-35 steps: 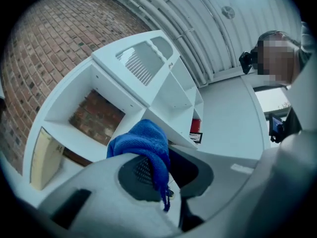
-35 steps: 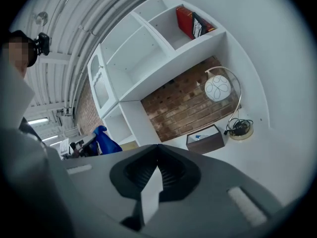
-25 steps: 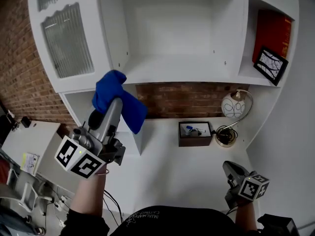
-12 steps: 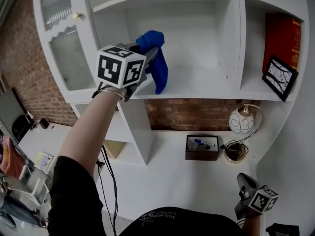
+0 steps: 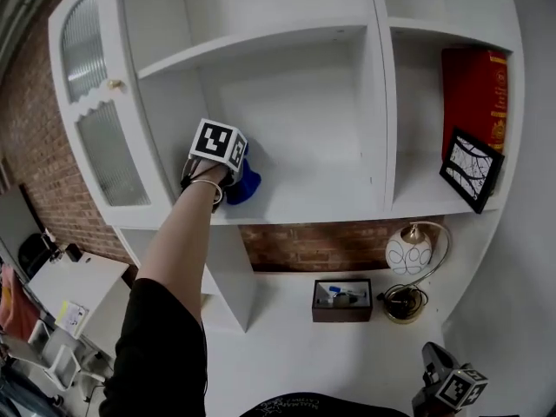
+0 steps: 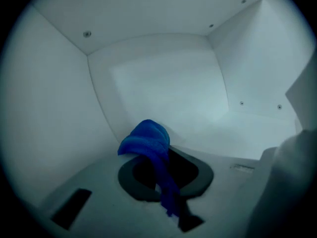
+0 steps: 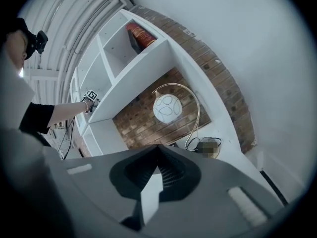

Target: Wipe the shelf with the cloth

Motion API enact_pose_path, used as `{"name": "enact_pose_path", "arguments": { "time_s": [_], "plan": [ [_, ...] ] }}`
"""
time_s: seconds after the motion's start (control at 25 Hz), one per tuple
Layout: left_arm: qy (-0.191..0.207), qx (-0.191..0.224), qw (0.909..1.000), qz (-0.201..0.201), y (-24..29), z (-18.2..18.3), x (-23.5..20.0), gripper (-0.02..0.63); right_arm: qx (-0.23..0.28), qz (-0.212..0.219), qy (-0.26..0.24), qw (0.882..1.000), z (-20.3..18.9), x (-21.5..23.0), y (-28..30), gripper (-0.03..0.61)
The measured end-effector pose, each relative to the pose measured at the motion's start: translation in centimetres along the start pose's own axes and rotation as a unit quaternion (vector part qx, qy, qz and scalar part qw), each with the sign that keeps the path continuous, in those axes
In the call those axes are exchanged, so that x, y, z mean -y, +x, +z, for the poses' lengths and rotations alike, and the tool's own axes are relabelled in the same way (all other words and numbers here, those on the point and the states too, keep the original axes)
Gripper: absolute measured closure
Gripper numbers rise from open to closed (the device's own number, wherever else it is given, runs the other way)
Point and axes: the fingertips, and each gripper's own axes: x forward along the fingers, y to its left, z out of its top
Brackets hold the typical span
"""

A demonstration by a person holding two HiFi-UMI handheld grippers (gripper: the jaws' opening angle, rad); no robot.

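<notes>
Head view: at the far left a ribbed-glass cabinet door (image 5: 104, 150) stands beside the open white shelf (image 5: 321, 196). The person's left arm reaches up into the middle compartment, and the left gripper (image 5: 234, 174) sits low at that compartment's left end, close to its side wall, with its marker cube facing the camera. The blue cloth (image 5: 243, 185) bunches just past the cube, right above the shelf board; whether it presses on the board cannot be told.

The left gripper view shows the jaws clenched on the cloth: one wad bulges over the tips and a strip trails back between them, with the compartment's rear corner ahead.

Below the shelf, against a brick wall, a small dark box (image 5: 342, 300) stands on the table, with a round-shaded lamp (image 5: 408, 252) just right of it. In the right compartment a red book (image 5: 473, 85) stands upright, with a tilted picture frame (image 5: 472, 170) before it.

At the bottom right the right gripper (image 5: 430, 356) hangs low, well apart from the shelf. In the right gripper view its jaws are pressed together, with nothing between them.
</notes>
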Motion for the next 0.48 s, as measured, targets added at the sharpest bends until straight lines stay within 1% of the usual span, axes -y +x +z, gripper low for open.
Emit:
{"name": "enact_pose_path", "arguments": {
  "time_s": [0.08, 0.16, 0.24, 0.28, 0.36, 0.48],
  "plan": [
    [-0.027, -0.051, 0.9983, -0.008, 1.1, -1.1, -0.3, 0.580, 0.005, -0.005, 0.008, 1.000, 0.4, 0.7, 0.0, 0.571],
    [-0.041, -0.098, 0.9943, -0.012, 1.9, -2.3, -0.5, 0.580, 0.005, -0.007, 0.008, 1.000, 0.6, 1.2, 0.1, 0.571],
    [-0.053, -0.135, 0.9893, -0.020, 2.6, -3.6, -0.5, 0.580, 0.005, -0.009, 0.005, 1.000, 0.6, 1.6, 0.3, 0.571],
    [-0.060, -0.144, 0.9874, -0.027, 3.0, -4.0, -0.4, 0.580, 0.006, -0.009, 0.004, 1.000, 0.7, 1.7, 0.4, 0.571],
    [-0.071, -0.148, 0.9855, -0.044, 3.4, -4.0, 0.0, 0.580, 0.006, -0.008, 0.002, 1.000, 0.7, 1.9, 0.9, 0.571],
    [-0.061, -0.148, 0.9846, -0.071, 3.7, -3.6, 1.3, 0.580, -0.001, -0.003, 0.004, 1.000, 0.1, 2.3, 1.8, 0.571]
  ]
}}
